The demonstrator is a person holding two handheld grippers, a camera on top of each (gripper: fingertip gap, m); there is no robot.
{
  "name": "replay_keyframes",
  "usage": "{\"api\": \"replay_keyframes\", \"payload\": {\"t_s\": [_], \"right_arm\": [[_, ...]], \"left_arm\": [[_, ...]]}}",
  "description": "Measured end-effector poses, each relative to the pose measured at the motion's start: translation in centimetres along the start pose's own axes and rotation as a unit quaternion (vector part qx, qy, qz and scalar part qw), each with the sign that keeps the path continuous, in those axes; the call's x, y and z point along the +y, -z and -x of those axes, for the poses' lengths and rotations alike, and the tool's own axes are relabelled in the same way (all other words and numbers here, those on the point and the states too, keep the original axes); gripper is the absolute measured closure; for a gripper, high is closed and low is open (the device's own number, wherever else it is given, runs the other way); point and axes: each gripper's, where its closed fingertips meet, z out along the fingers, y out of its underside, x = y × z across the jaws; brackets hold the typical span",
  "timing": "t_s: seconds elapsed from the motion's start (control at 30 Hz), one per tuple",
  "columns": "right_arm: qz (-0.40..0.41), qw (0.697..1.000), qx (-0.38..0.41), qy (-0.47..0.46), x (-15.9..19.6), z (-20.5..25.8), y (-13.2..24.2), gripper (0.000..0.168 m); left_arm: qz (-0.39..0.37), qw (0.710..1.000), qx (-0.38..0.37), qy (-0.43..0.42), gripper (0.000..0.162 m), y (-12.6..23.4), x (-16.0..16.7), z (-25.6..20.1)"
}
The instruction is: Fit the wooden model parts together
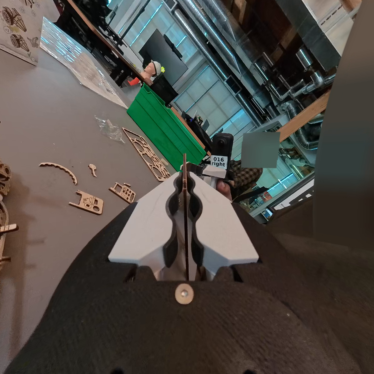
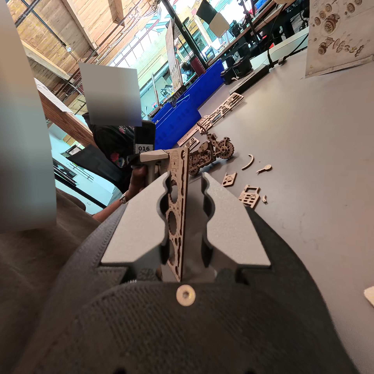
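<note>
My left gripper (image 1: 184, 174) is shut on a thin wooden parts sheet (image 1: 185, 202), seen edge-on and held above the grey table (image 1: 60, 263). In the right wrist view the same sheet (image 2: 178, 212) stands upright between the spread fingers of my right gripper (image 2: 185, 176), which is open; its left finger is close to the sheet's face. The left gripper (image 2: 155, 157) shows beyond, clamping the sheet's far end. A part-built wooden motorcycle (image 2: 212, 153) stands on the table behind.
Loose cut parts lie on the table: two flat plates (image 1: 87, 202) (image 1: 122, 192), a curved strip (image 1: 60, 172) and a used parts sheet (image 1: 145, 153). A green bin (image 1: 164, 125), a blue bin (image 2: 182, 109), instruction sheets (image 1: 14, 30) and a plastic bag (image 1: 109, 127) lie around. My hands' fingertips stand some 7 centimetres from each other.
</note>
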Motion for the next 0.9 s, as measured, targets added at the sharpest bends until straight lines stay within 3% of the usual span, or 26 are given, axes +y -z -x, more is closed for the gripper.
{"api": "replay_keyframes", "payload": {"t_s": [0.6,0.9], "right_arm": [[0.002,1.000,0.004,0.005,0.1,-0.1,-0.1,0.141],[0.038,0.999,0.003,0.026,1.7,1.3,-2.0,0.139]], "left_arm": [[0.002,1.000,-0.007,0.001,0.162,-0.1,0.1,0.3],[0.022,1.000,0.012,0.004,0.162,-1.1,1.4,-0.7]]}}
